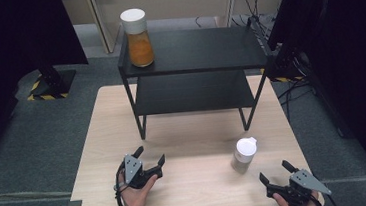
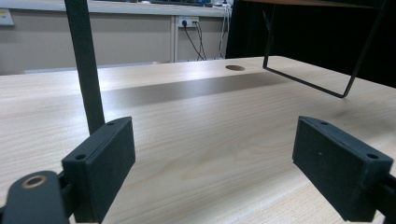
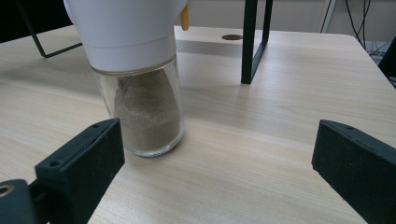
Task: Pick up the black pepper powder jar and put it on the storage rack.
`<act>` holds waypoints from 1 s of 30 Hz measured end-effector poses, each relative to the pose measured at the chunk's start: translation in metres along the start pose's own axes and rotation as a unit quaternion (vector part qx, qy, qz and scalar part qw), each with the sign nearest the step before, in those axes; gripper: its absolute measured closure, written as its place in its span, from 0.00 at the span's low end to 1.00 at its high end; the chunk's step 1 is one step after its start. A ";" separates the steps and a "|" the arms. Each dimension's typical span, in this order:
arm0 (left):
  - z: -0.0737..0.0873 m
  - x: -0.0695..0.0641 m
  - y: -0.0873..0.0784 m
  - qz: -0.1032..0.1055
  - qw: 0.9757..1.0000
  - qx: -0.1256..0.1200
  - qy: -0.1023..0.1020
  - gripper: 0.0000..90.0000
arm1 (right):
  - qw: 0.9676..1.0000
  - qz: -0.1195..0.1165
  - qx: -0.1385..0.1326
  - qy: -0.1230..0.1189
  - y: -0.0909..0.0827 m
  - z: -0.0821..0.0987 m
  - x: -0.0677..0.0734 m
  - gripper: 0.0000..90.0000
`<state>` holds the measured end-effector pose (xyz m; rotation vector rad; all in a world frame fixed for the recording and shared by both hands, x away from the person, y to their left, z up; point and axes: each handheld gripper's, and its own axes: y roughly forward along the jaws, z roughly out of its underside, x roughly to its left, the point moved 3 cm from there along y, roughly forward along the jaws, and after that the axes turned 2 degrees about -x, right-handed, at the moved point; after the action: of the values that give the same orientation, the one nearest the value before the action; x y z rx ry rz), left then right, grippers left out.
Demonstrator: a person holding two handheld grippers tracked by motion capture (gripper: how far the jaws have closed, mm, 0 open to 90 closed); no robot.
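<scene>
Right gripper (image 3: 219,172) fingers spread, empty, just before glass jar (image 3: 147,109) of beige powder on tabletop (image 3: 261,140), left gripper (image 2: 215,175) spread, orange-filled jar (image 1: 139,39) on shelf (image 1: 201,51).

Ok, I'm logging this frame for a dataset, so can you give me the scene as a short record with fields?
surface: wooden table
rack: black two-tier shelf at the table's far side
on top shelf: jar of orange powder, white lid
on table: glass jar of brownish powder, white cap, upright
left gripper: open, holding nothing
right gripper: open, near the brownish jar, not touching
</scene>
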<state>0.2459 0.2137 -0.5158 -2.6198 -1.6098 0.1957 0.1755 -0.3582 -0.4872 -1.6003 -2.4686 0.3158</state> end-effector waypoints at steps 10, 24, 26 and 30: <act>-0.001 0.001 0.000 0.002 1.000 0.002 -0.002 0.14 | 0.999 -0.034 -0.018 -0.025 0.005 -0.011 0.011 0.03; 0.000 0.000 0.000 0.001 1.000 0.002 0.002 0.14 | 0.997 -0.066 -0.009 -0.047 0.047 -0.029 0.020 0.08; 0.000 0.000 0.000 0.001 1.000 0.002 0.003 0.14 | 0.996 -0.069 -0.008 -0.052 0.054 -0.031 0.022 0.12; 0.000 0.000 0.000 0.002 1.000 0.002 0.003 0.14 | 0.996 -0.069 -0.008 -0.051 0.061 -0.030 0.022 0.17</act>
<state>0.2462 0.2134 -0.5154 -2.6181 -1.6023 0.1899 0.2281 -0.3115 -0.4746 -1.4451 -2.6480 0.3671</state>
